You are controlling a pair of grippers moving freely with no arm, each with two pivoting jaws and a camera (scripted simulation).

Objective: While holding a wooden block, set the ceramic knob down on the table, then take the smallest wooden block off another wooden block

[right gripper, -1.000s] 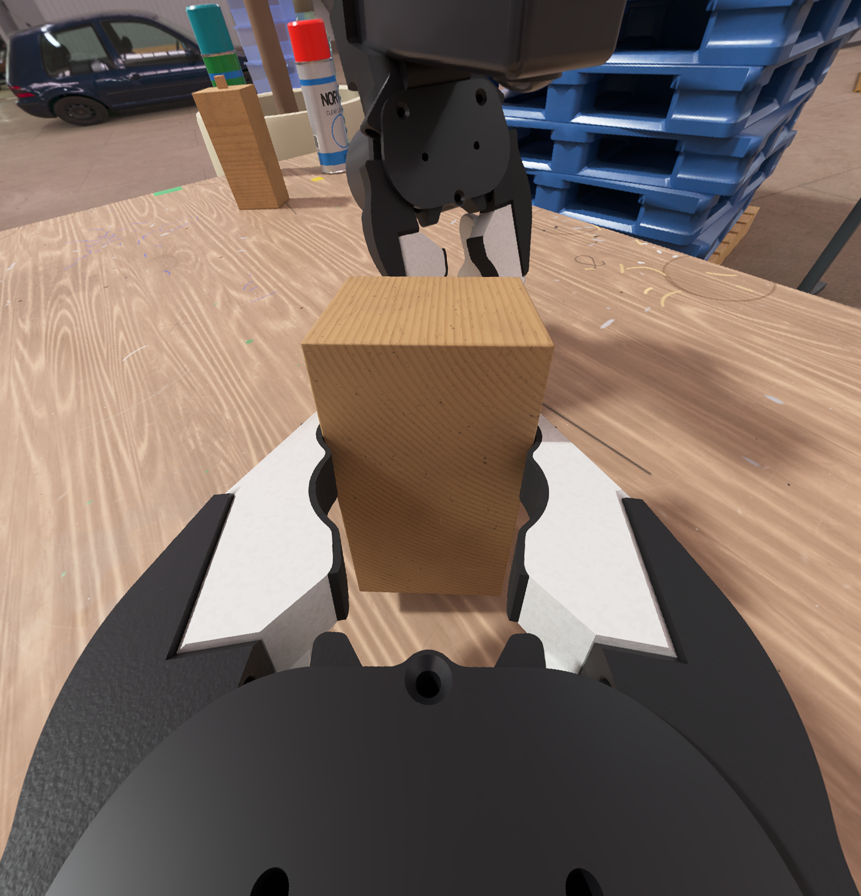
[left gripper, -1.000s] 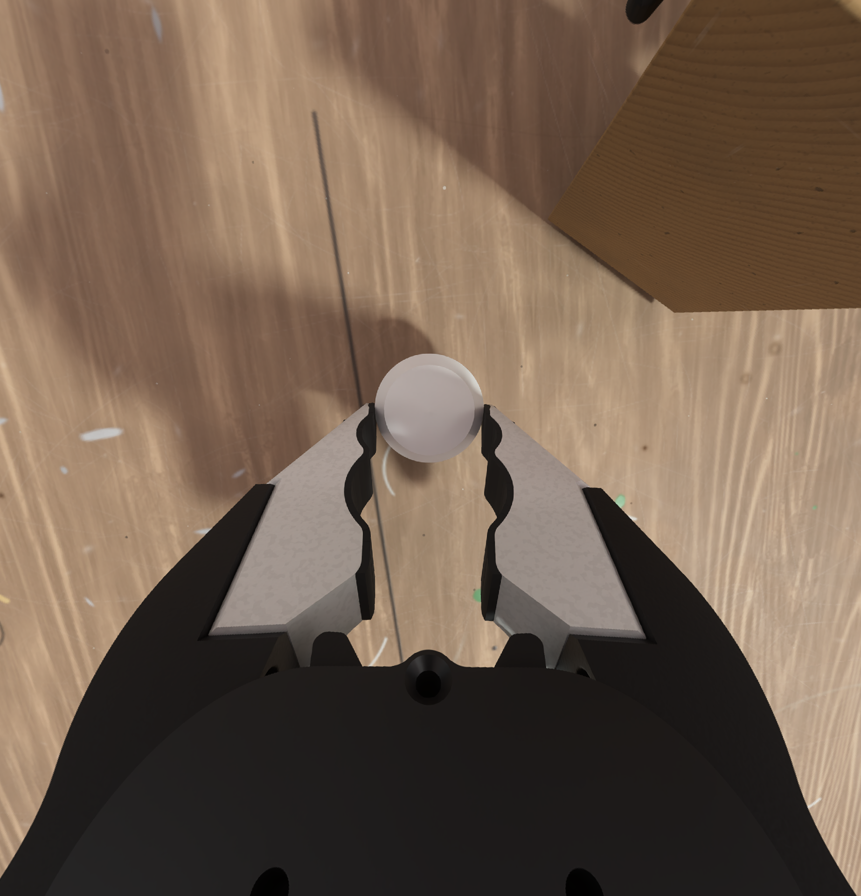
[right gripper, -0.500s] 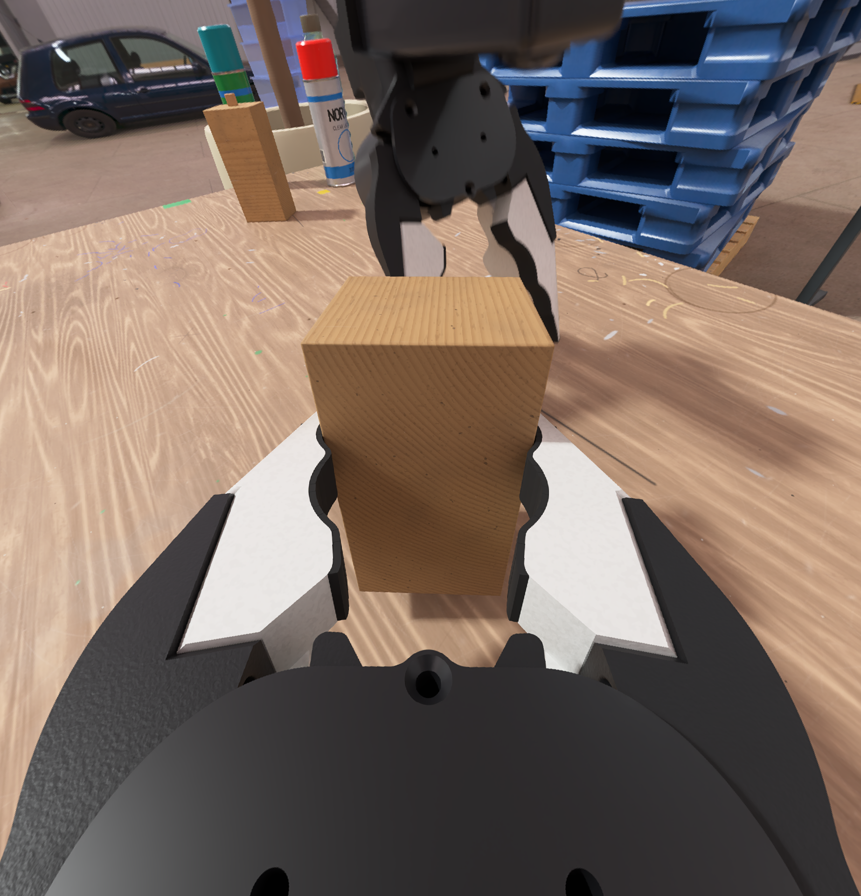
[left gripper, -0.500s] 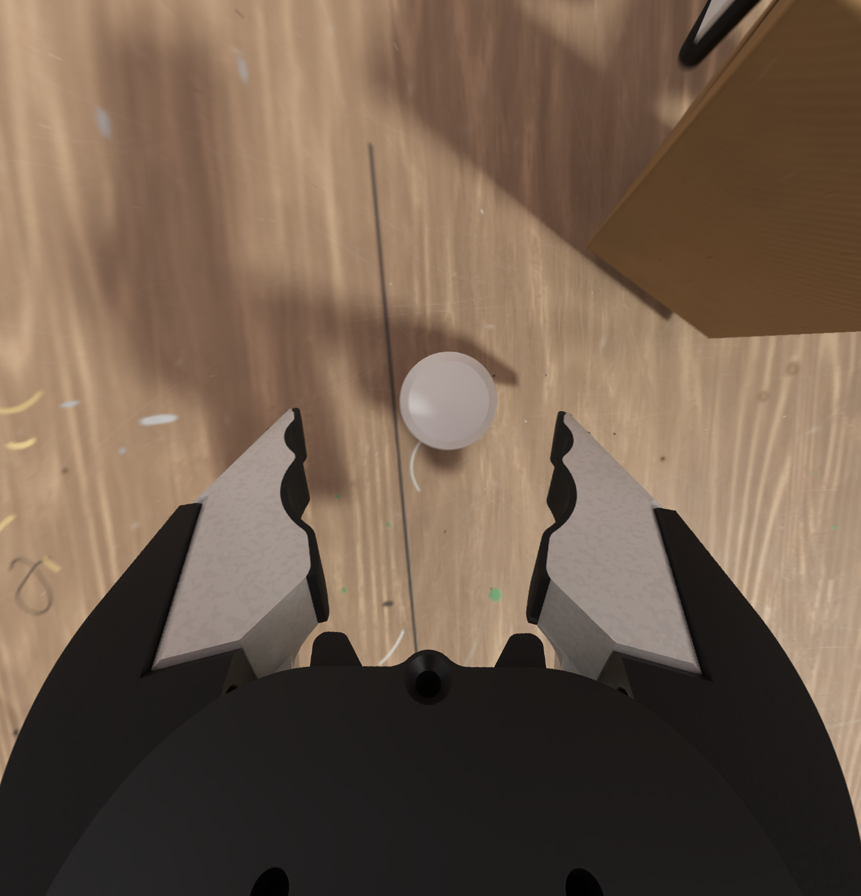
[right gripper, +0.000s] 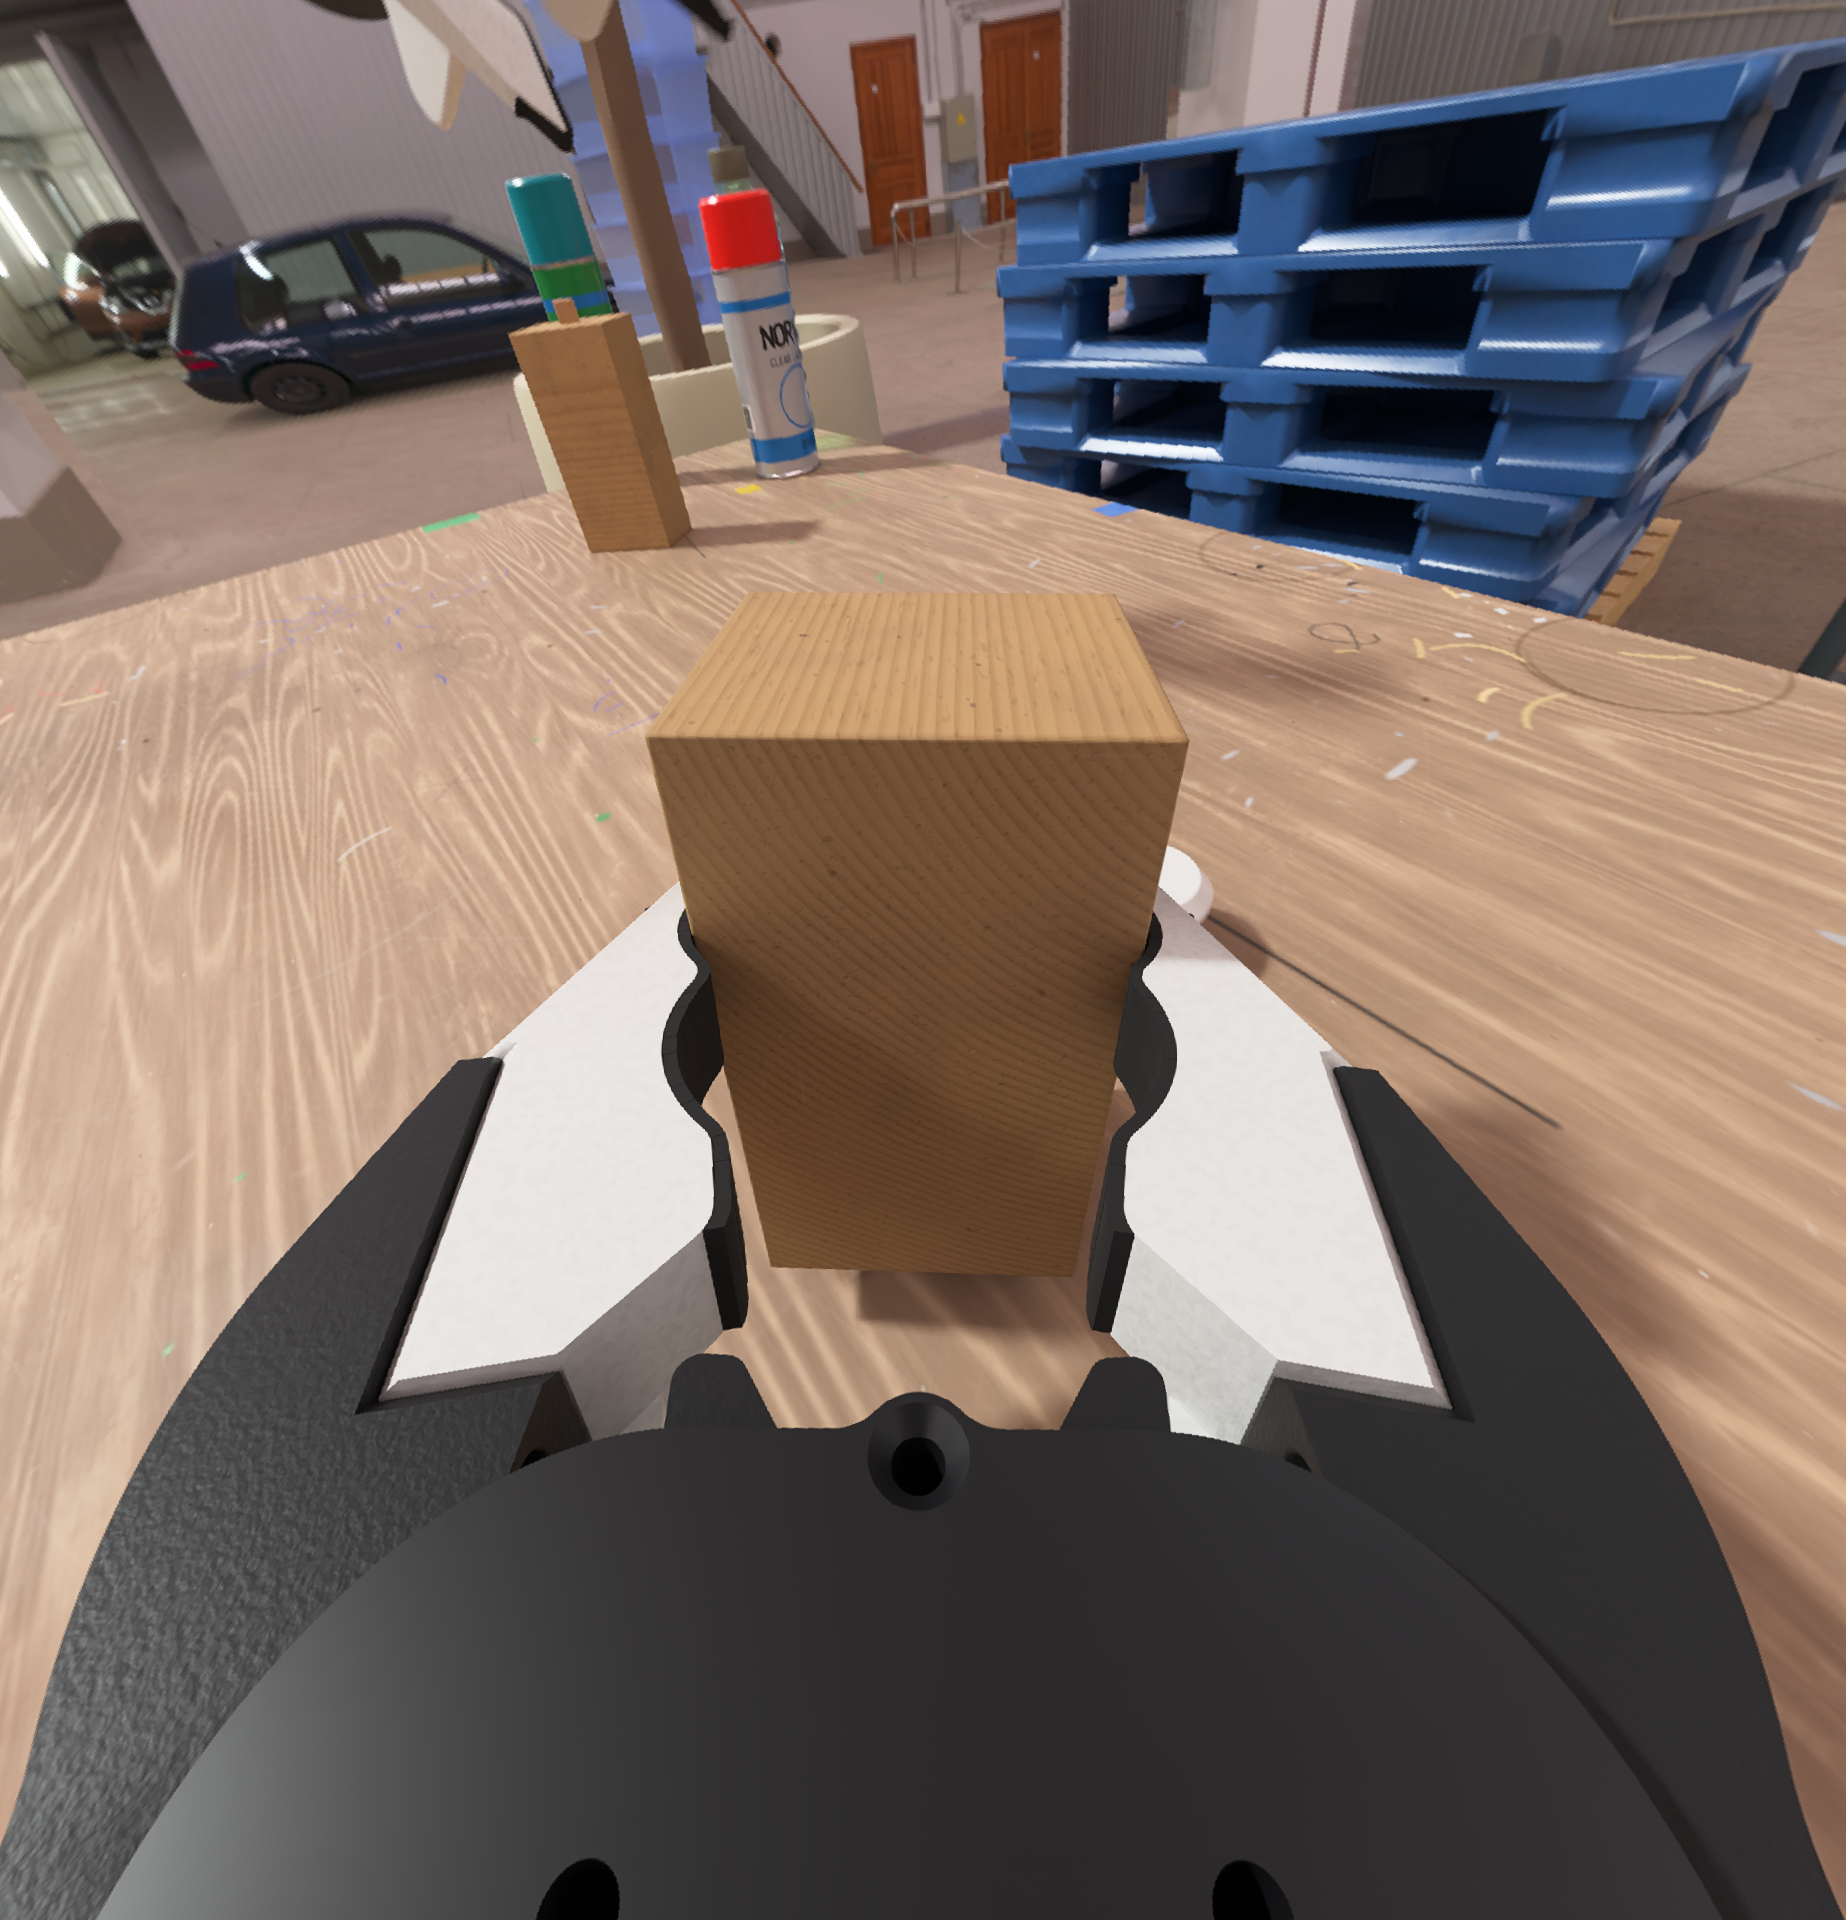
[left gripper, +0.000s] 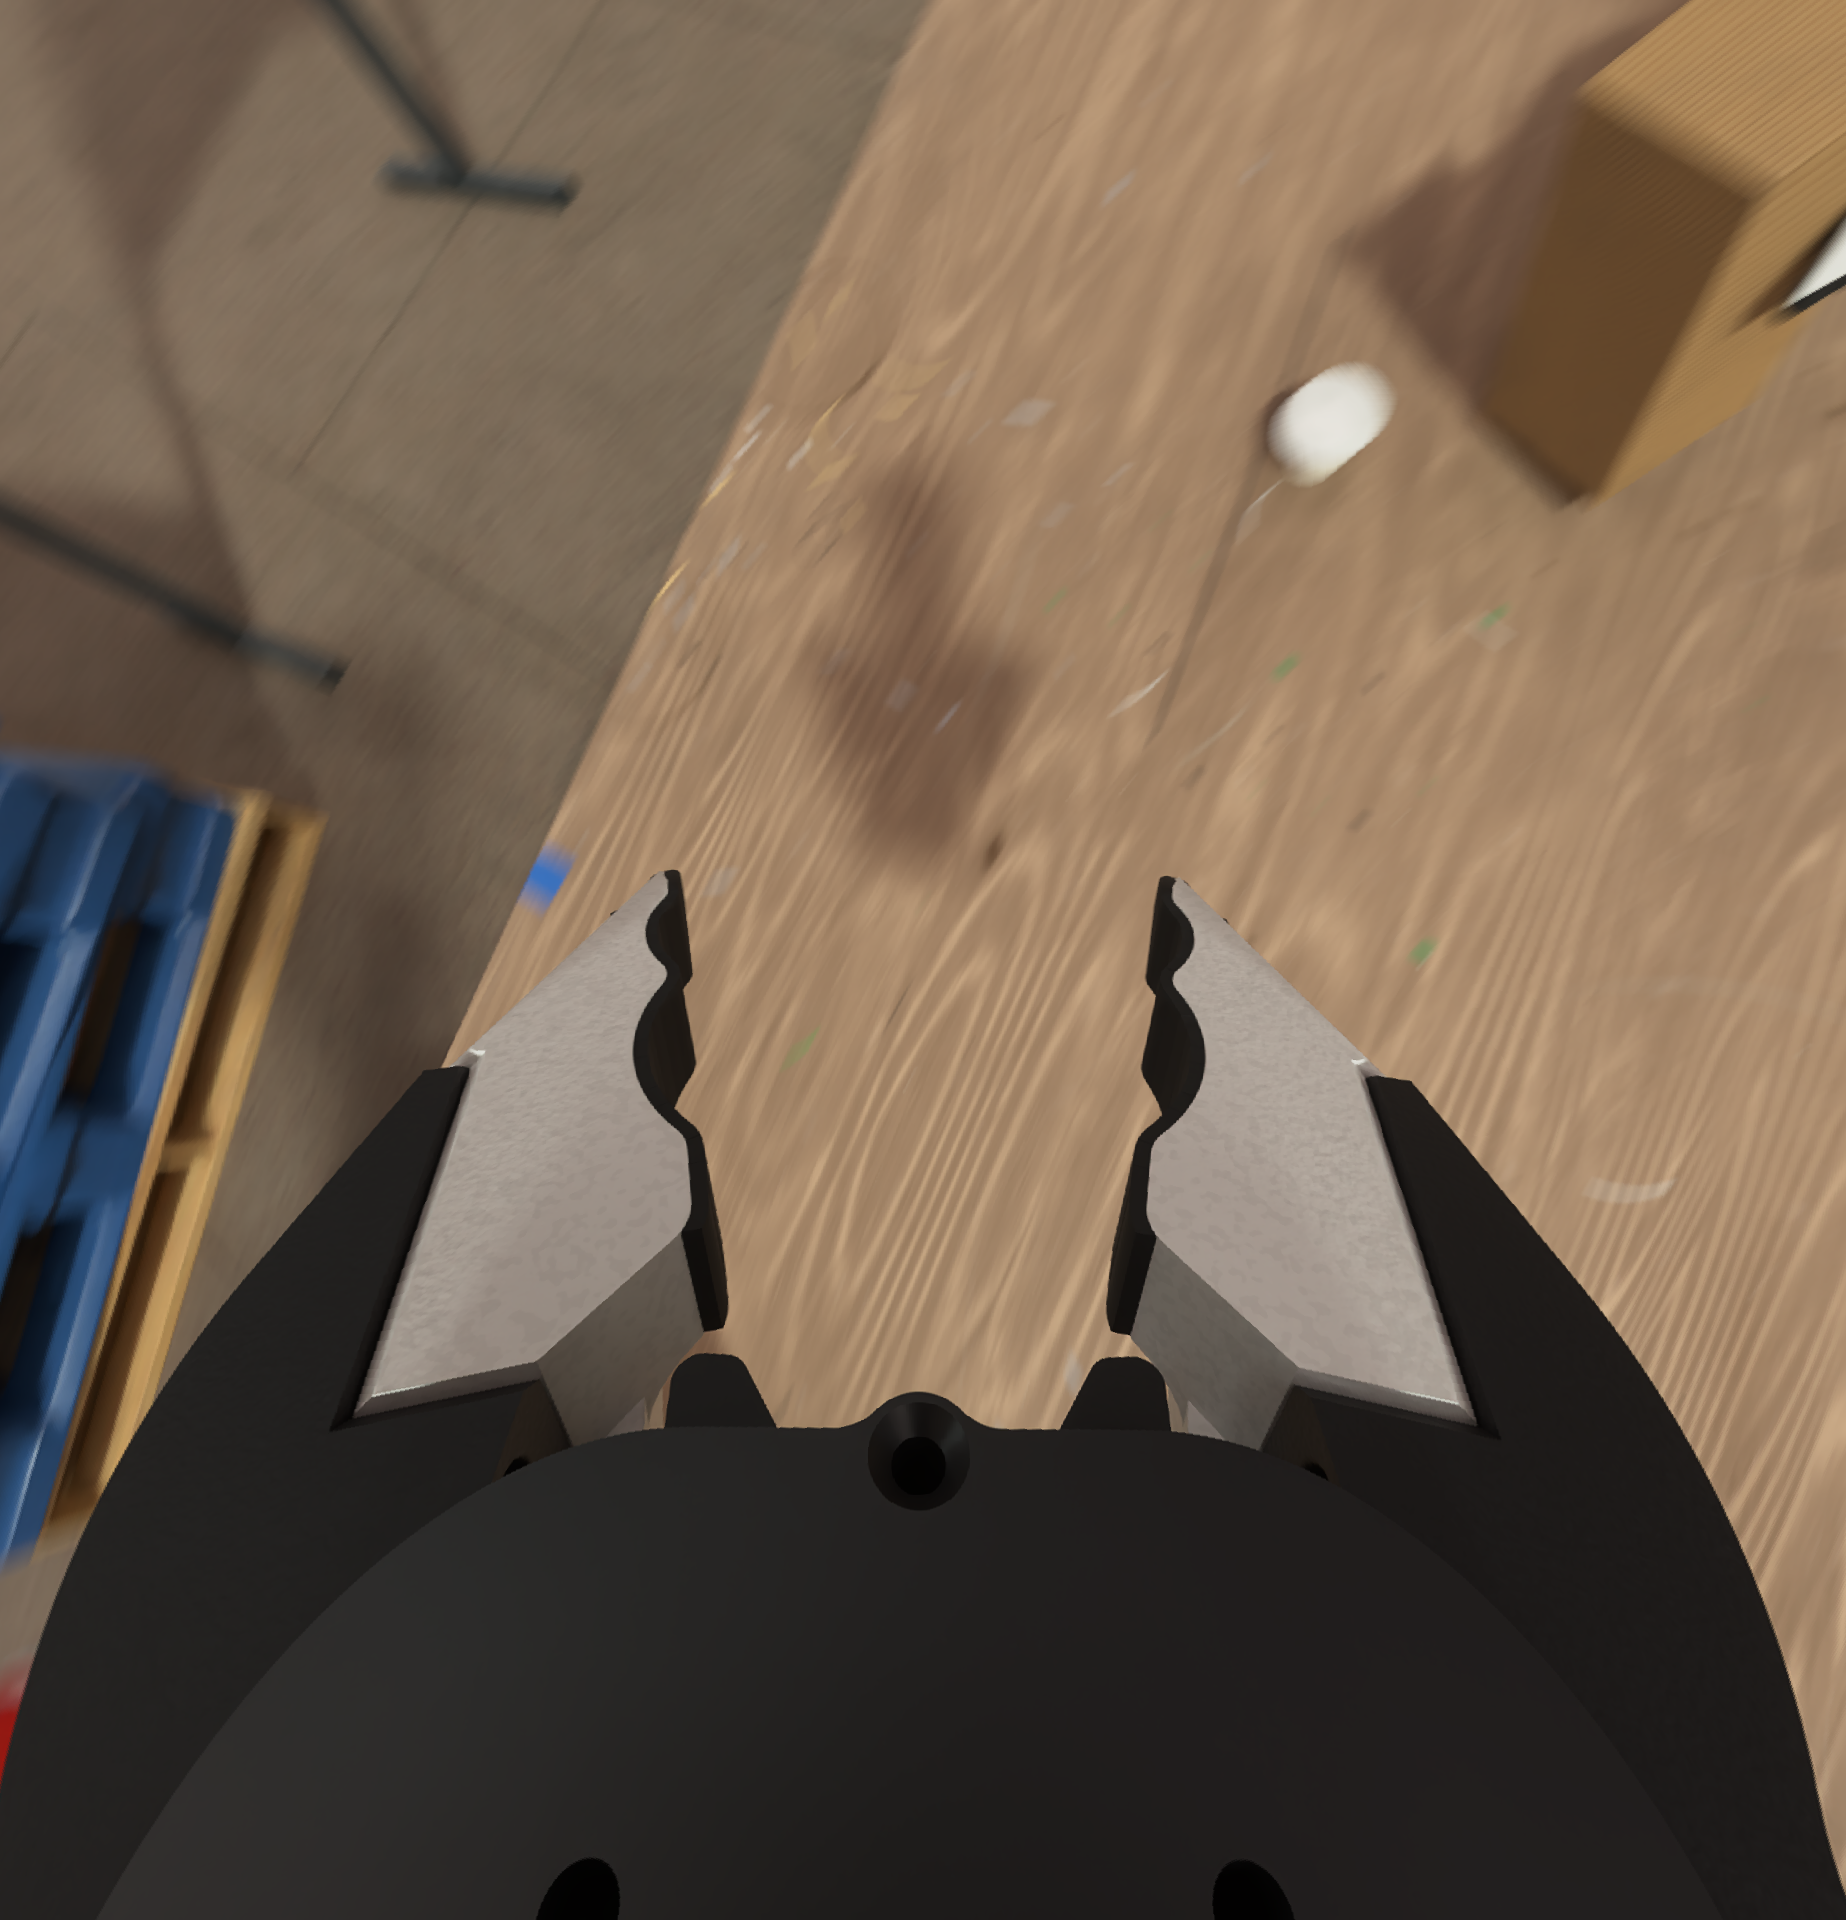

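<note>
Our left gripper (left gripper: 917, 894) hangs tilted, jaws spread wide, nothing between its fingers. Our right gripper (right gripper: 919, 925) sits level, fingers clamped on something.

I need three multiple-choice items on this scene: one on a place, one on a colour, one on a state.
1. Where is the ceramic knob?
A. on the table beside the held wooden block
B. in the left claw
C. on the tall block

2. What colour is the cap of the white spray can?
A. yellow
B. red
C. black

3. The left claw is:
A. shut on the knob
B. shut on nothing
C. open

A: it lies on the table.
B: its cap is red.
C: its fingers stand apart, nothing between.
</note>
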